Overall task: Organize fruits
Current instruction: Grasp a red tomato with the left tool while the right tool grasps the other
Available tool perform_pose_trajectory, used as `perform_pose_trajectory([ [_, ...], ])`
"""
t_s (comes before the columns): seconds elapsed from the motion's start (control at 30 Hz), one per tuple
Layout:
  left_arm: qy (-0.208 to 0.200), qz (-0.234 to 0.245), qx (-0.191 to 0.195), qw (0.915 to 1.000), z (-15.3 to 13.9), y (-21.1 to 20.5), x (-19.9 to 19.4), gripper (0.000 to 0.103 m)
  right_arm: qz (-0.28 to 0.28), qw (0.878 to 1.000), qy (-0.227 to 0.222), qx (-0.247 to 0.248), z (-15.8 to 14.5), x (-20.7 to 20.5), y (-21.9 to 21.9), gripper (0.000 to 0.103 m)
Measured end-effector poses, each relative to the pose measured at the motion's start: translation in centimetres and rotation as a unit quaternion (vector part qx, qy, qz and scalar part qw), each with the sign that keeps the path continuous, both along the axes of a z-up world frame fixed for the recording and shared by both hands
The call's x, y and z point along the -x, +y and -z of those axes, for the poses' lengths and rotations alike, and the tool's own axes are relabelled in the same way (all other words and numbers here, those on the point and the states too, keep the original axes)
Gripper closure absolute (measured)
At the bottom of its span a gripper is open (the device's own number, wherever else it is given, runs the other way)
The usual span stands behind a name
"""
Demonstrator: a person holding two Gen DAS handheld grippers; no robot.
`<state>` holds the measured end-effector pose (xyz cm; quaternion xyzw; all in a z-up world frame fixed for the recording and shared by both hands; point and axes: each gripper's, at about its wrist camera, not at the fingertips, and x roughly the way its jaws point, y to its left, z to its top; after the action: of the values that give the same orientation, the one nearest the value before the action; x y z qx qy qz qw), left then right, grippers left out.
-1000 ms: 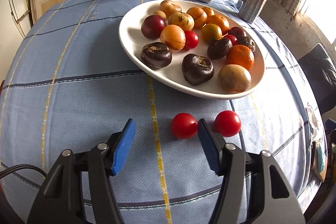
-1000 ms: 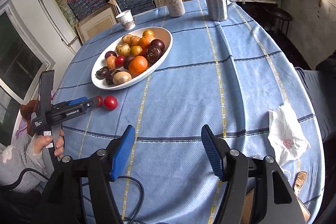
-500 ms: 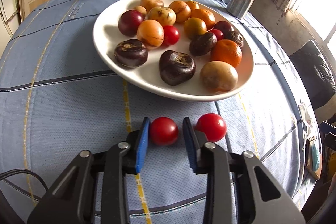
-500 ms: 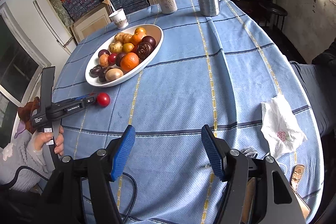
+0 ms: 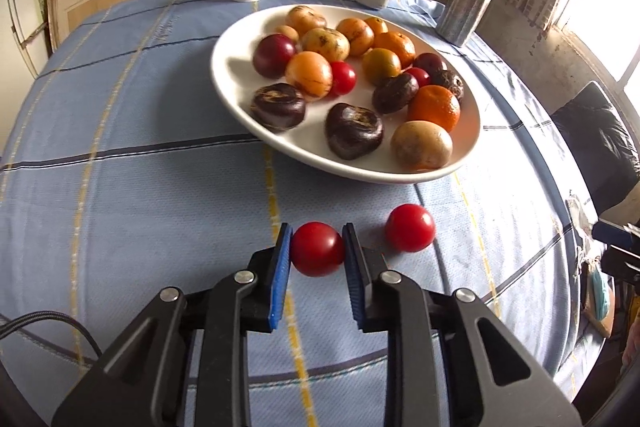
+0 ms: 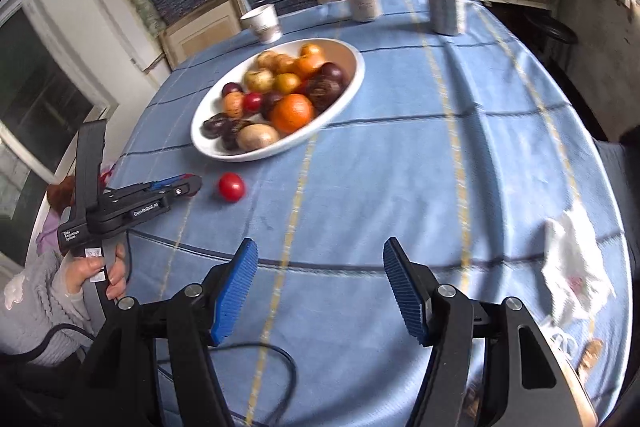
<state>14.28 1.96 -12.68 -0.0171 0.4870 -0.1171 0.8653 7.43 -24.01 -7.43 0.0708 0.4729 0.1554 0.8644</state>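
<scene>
Red tomato (image 5: 317, 248) sits pinched between the left gripper (image 5: 316, 251) pads, low centre, below the white plate (image 5: 240, 99); another tomato (image 5: 410, 227) lies right. Right gripper (image 6: 318, 283) gapes, holding nothing.

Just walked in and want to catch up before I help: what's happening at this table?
A person is sorting fruit with two handheld grippers. The left gripper has its blue pads closed on a red tomato on the blue tablecloth, just short of the white plate piled with fruit. A second red tomato sits loose beside it. The right gripper hangs open and empty over the cloth.
</scene>
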Motion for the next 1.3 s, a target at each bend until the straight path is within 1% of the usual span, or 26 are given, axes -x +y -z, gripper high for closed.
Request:
perform_pose_trajectory([
  [0.07,0.000,-0.007,-0.001,1.0000,-0.2,0.6,0.3,0.078,-0.028,1.000,0.000,-0.004,0.3,-1.2,2.4,0.037],
  [0.2,-0.004,-0.019,-0.008,0.9998,-1.0,2.0,1.5,0.078,-0.064,0.998,-0.001,-0.006,0.6,-3.1,5.9,0.037],
  [0.4,-0.003,-0.039,-0.015,0.9991,-1.7,4.3,2.9,0.078,-0.087,0.996,0.010,-0.005,2.3,-5.8,9.8,0.037],
  [0.5,0.001,-0.047,-0.015,0.9988,-1.6,5.1,3.3,0.078,-0.093,0.996,0.015,0.000,3.2,-6.4,10.9,0.043],
  [0.7,0.008,-0.055,-0.014,0.9983,-1.1,5.9,3.3,0.078,-0.089,0.996,0.030,0.010,4.9,-7.8,11.8,0.053],
  [0.9,0.013,-0.054,-0.012,0.9984,-0.7,6.2,2.8,0.078,-0.089,0.995,0.034,0.021,5.5,-8.5,12.1,0.055],
  [0.93,0.014,-0.054,-0.011,0.9984,-0.6,6.1,2.8,0.078,-0.089,0.995,0.034,0.023,5.6,-8.6,12.1,0.058],
  [0.97,0.016,-0.054,-0.011,0.9984,-0.6,6.0,2.7,0.078,-0.090,0.995,0.036,0.023,5.7,-8.7,12.1,0.060],
  [1.03,0.019,-0.052,-0.011,0.9984,-0.3,5.9,2.5,0.078,-0.093,0.995,0.037,0.024,5.9,-8.7,12.1,0.068],
  [1.1,0.020,-0.050,-0.011,0.9985,-0.1,5.6,2.5,0.078,-0.094,0.995,0.036,0.023,6.0,-8.6,12.0,0.071],
  [1.3,0.027,-0.037,-0.008,0.9989,0.5,4.2,2.8,0.078,-0.103,0.994,0.034,0.020,5.5,-7.1,11.5,0.072],
])
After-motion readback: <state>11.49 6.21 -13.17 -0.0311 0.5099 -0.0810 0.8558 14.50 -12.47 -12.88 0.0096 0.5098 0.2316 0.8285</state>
